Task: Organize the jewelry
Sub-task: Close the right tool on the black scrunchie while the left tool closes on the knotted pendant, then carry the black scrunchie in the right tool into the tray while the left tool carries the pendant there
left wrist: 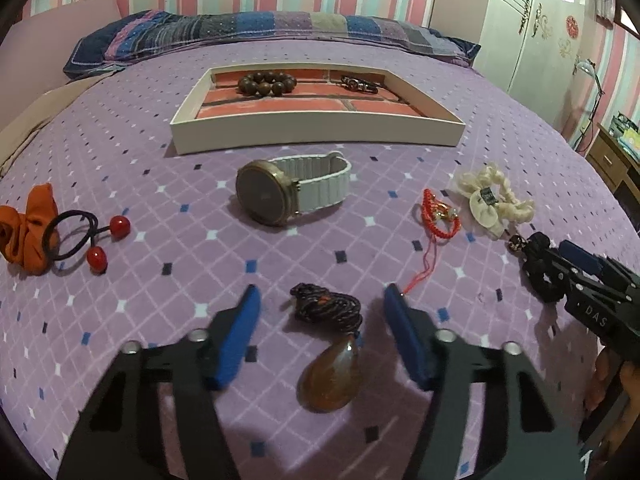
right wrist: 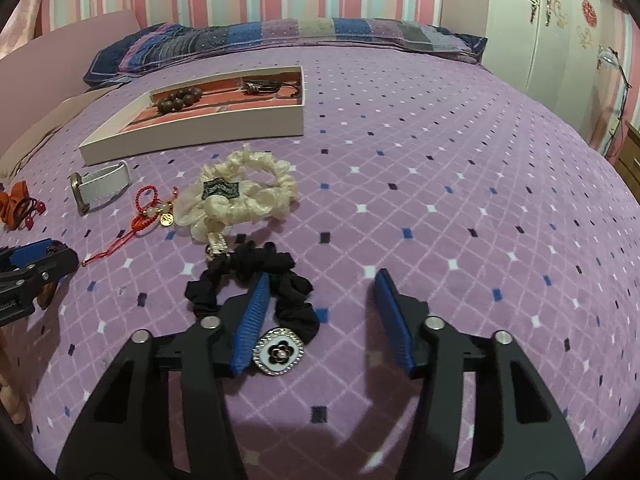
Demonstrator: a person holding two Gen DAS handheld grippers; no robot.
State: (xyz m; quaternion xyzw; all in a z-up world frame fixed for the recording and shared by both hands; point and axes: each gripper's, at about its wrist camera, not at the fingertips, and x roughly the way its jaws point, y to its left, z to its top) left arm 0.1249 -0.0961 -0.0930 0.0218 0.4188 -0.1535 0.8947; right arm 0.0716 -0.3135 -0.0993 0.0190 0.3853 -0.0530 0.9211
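Note:
My left gripper (left wrist: pixel 320 296) is open, its jaws on either side of an amber pendant (left wrist: pixel 330 376) on a dark cord (left wrist: pixel 326 306) lying on the bed. My right gripper (right wrist: pixel 322 280) is open over a black scrunchie (right wrist: pixel 250 280) with a flower charm (right wrist: pixel 279 353); the left finger lies across it. A white tray (left wrist: pixel 316 134) with a brick-pattern floor holds a wooden bead bracelet (left wrist: pixel 267 82) and a dark bracelet (left wrist: pixel 359 84). A watch (left wrist: pixel 280 190) with a white strap lies in front of the tray. A red cord bracelet (left wrist: pixel 438 216) and a cream scrunchie (left wrist: pixel 494 204) lie to the right.
An orange scrunchie (left wrist: pixel 28 228) and a black hair tie with red beads (left wrist: pixel 86 236) lie at the left. A patchwork pillow (left wrist: pixel 264 32) lies behind the tray. A white wardrobe (left wrist: pixel 536 28) and wooden furniture (left wrist: pixel 612 156) stand right of the purple bed (left wrist: pixel 160 248).

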